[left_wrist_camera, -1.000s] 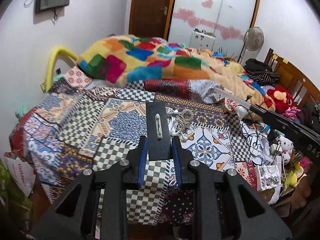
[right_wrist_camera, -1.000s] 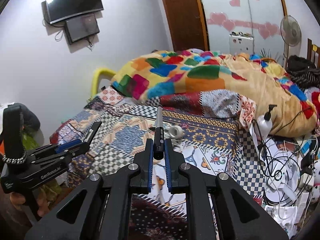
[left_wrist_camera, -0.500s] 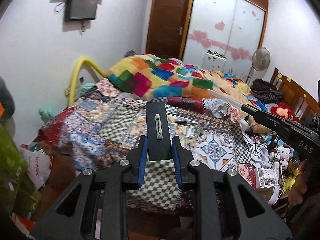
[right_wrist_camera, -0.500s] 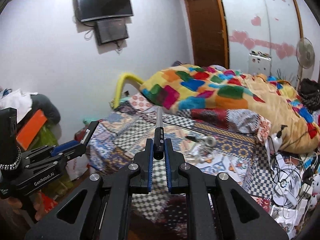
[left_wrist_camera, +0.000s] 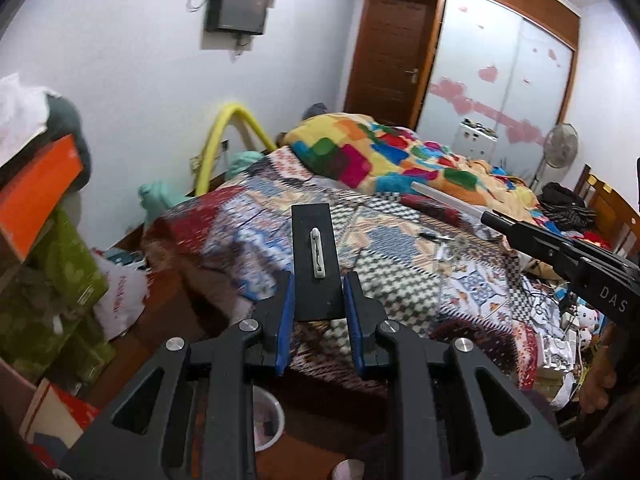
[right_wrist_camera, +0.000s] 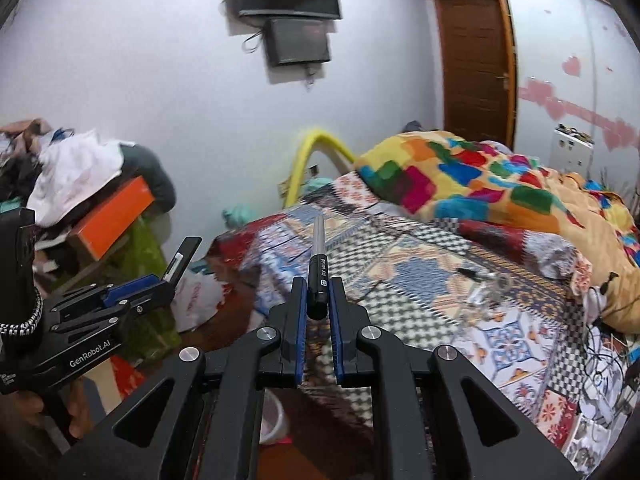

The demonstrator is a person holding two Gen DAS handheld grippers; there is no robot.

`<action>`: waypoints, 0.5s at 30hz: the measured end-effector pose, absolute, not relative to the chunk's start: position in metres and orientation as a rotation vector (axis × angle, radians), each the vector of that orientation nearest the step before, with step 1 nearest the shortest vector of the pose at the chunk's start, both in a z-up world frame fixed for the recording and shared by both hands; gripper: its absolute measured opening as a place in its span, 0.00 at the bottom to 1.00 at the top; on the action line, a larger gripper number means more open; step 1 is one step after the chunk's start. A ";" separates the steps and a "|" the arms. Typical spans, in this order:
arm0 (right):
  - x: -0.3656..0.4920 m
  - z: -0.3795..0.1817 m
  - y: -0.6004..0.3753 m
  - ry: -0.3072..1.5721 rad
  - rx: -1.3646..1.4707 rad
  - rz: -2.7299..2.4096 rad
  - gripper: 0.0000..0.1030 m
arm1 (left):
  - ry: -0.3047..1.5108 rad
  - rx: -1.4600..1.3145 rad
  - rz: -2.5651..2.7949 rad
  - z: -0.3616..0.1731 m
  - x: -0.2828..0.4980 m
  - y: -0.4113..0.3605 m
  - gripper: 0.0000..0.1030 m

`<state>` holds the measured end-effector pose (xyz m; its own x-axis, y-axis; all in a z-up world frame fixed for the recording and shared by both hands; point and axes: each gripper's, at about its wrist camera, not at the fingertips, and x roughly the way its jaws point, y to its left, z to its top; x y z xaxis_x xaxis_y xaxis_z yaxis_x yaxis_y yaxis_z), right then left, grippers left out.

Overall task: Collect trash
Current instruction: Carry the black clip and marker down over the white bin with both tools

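Note:
My left gripper (left_wrist_camera: pixel 318 294) is shut on a flat black card (left_wrist_camera: pixel 316 264) with a small white clip on its face, held upright above the near edge of the bed. My right gripper (right_wrist_camera: pixel 318 294) is shut on a black pen (right_wrist_camera: pixel 318 276) with a grey tip that points away over the bed. In the left wrist view the right gripper (left_wrist_camera: pixel 496 220) and its pen reach in from the right. In the right wrist view the left gripper (right_wrist_camera: pixel 160 280) with the card shows at the left. A small white bin (left_wrist_camera: pixel 266 420) stands on the floor below the grippers.
A bed with a patchwork sheet (left_wrist_camera: pixel 400 264) and a multicoloured blanket (left_wrist_camera: pixel 380 152) fills the middle; a pen and cables (right_wrist_camera: pixel 480 276) lie on it. Orange and green boxes (left_wrist_camera: pixel 36 240) are stacked at the left. Cluttered cables and toys (left_wrist_camera: pixel 568 320) lie at the right.
Both grippers have pulled back from the bed and swung left with the card and pen still held. The stacked boxes and the floor bin have come into view.

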<state>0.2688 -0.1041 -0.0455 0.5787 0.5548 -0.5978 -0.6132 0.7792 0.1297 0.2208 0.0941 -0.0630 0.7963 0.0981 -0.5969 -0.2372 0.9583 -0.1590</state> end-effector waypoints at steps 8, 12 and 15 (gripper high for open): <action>0.243 -0.073 -0.055 0.738 -0.150 0.766 0.09 | 0.684 -0.279 0.250 -0.097 0.185 0.136 0.23; 0.240 -0.096 -0.031 0.809 -0.192 0.798 0.09 | 0.731 -0.312 0.277 -0.124 0.176 0.156 0.23; 0.237 -0.116 -0.015 0.875 -0.216 0.814 0.09 | 0.772 -0.332 0.294 -0.146 0.175 0.167 0.23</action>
<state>0.2375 -0.0147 -0.1159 0.3693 0.5451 -0.7526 -0.7118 0.6866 0.1480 0.1746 0.1668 -0.1458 0.6805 0.1366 -0.7199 -0.3762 0.9082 -0.1834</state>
